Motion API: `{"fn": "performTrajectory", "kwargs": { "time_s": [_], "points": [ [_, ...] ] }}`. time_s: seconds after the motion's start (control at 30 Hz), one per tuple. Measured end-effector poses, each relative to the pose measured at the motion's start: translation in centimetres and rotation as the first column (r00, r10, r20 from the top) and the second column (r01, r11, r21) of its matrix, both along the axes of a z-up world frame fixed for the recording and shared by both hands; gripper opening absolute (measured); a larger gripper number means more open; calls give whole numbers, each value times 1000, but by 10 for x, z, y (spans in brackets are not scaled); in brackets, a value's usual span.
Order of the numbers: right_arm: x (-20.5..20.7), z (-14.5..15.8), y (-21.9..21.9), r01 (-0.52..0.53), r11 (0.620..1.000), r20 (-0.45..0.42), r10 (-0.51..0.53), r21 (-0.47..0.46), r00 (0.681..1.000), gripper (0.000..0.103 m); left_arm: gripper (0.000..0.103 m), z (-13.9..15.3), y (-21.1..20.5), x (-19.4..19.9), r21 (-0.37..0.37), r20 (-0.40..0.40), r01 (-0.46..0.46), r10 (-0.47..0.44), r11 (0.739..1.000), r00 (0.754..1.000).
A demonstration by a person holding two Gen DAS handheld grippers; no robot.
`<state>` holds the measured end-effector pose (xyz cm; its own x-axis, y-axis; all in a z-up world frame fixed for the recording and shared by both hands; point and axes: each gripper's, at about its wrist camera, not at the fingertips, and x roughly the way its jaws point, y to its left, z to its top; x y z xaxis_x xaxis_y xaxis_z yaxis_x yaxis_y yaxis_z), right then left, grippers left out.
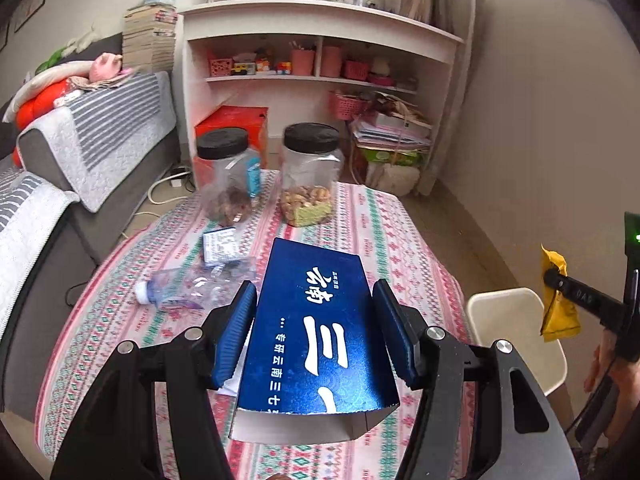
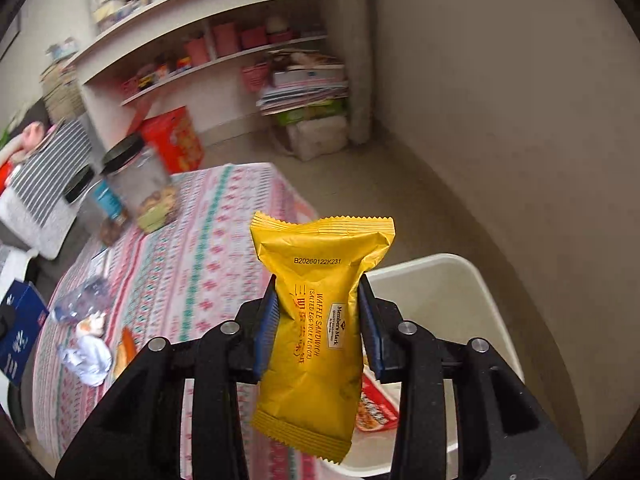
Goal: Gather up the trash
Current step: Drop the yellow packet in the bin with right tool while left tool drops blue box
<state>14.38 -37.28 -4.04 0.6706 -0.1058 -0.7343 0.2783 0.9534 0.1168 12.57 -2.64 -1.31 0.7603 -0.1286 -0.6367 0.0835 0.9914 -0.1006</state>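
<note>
Your table [image 1: 380, 216], under its patterned pink and green cloth, carries what remains to clear, and beside its right edge stands the cream bin [image 2: 472, 280], set low where a release from above should fall straight in. Two black-lidded snack jars [image 1: 310, 176] sit at the far end, probably not trash since they hold food. Your left claw [image 1: 316, 320] is half spread around a blue carton [image 1: 316, 332], pads on its two long sides, and carries it above the cloth with its open end toward you; that wide grip suits a hollow box that would crush under more pressure. A crushed clear plastic bottle [image 1: 192, 288] lies just left of it on the table, not yet collected. Your right claw [image 2: 318, 320] pinches a yellow waffle sandwich wrapper [image 2: 316, 320] at its waist, upright above the near edge of the bin; the pads look only lightly set, so I judge it close to release. Only the right wrist view shows the bin's inside, where a red wrapper [image 2: 376, 404] lies already, plus crumpled white wrappers [image 2: 86, 356] on the cloth. Only the left view shows the small blue-and-white packet [image 1: 220, 244] by the jars.
</note>
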Motion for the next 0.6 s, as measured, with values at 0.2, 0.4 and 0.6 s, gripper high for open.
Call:
{"fn": "performTrajectory", "kwargs": {
  "time_s": [0.2,0.4,0.6],
  "points": [
    [-24,20,-48,106,994,21,-107,32,994,77,59,-5,-53,0,-12,-25,126,-126,992,992],
    [-56,43,-88,198,974,113,-209,106,971,96,59,-10,-128,8,-50,-75,246,-249,968,966],
    [-80,55,-125,268,938,183,-310,219,933,96,59,-2,-207,20,-126,-96,343,-355,931,930]
  ]
}}
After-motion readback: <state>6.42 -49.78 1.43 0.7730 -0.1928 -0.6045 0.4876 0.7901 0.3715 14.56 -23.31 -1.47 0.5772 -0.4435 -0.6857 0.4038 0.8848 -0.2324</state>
